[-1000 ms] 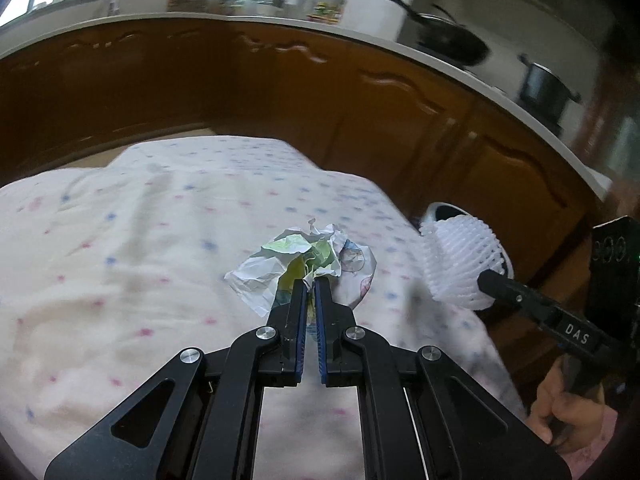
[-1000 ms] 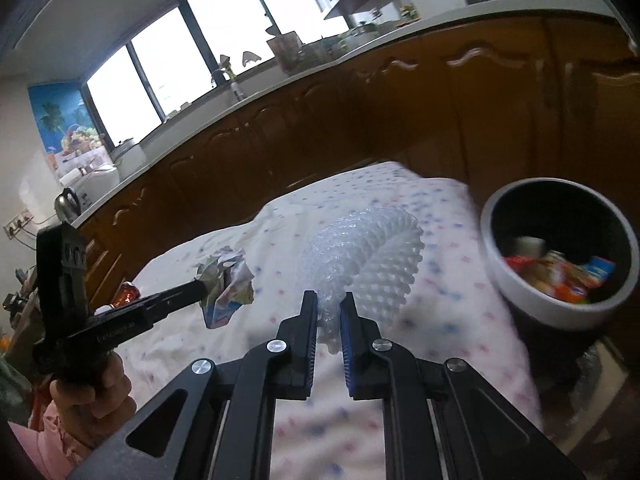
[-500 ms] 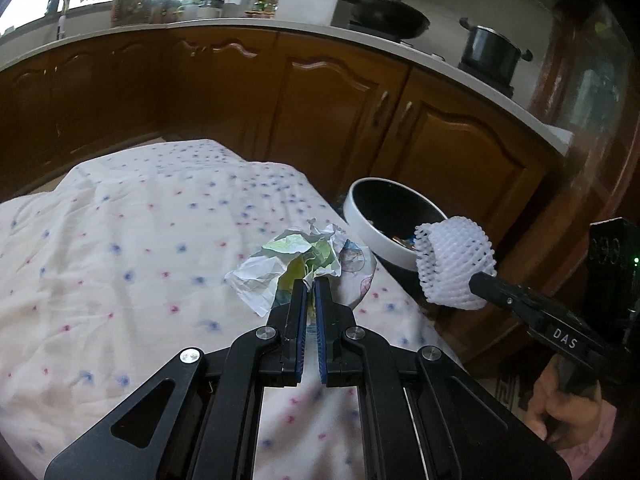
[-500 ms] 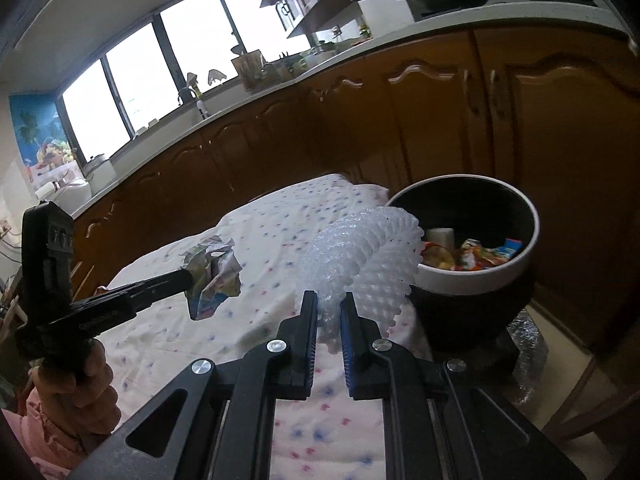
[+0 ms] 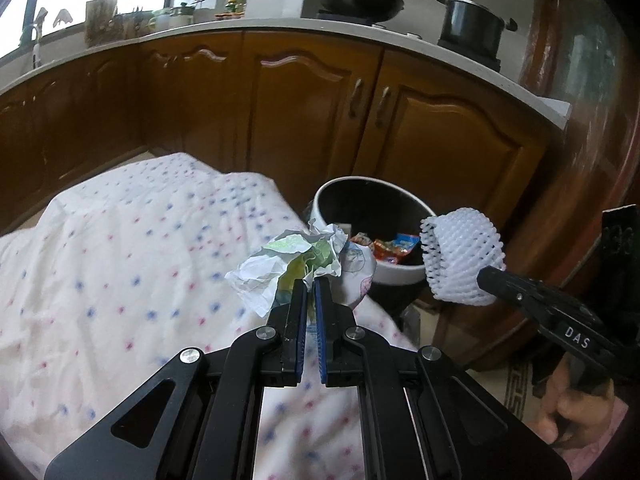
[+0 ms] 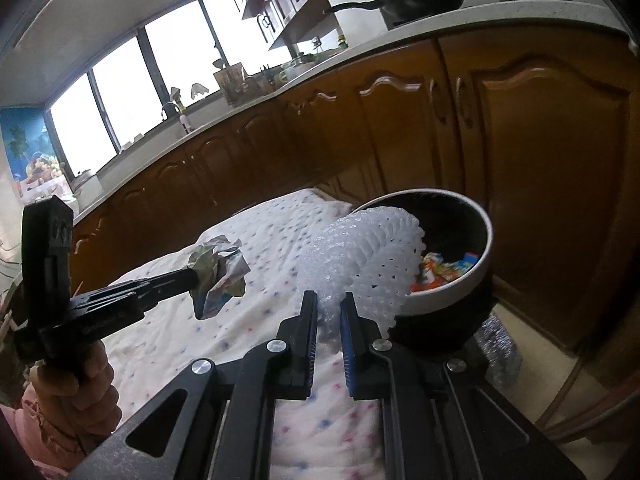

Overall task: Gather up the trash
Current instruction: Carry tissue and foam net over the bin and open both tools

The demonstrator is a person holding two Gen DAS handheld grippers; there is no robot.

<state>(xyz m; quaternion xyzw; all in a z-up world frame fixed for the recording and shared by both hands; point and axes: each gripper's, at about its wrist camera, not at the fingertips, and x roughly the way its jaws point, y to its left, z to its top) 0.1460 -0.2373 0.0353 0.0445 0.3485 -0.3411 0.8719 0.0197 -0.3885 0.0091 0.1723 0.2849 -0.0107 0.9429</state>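
While my left tool is clenched on a crumpled ball of white paper with green and yellow print, my right tool grips a white foam mesh fruit sleeve by its lower edge, so both carry trash and neither is free.

From the left wrist view, the paper ball hangs just above the near edge of the worktop, which is draped in a white cloth with pink and blue dots, and the round black bin with a white rim sits just beyond it, lower down and beside the brown wooden cabinets. From the right wrist view the foam sleeve reaches over the bin's near rim, though I cannot tell whether it is fully above the opening.

Colourful wrappers already lie at the bottom of the bin, so I judge part of the collecting is done. What is left, as I see it, is to bring both pieces over the opening and let them drop. The cloth that I can see holds no other litter, though much of it lies outside both views.
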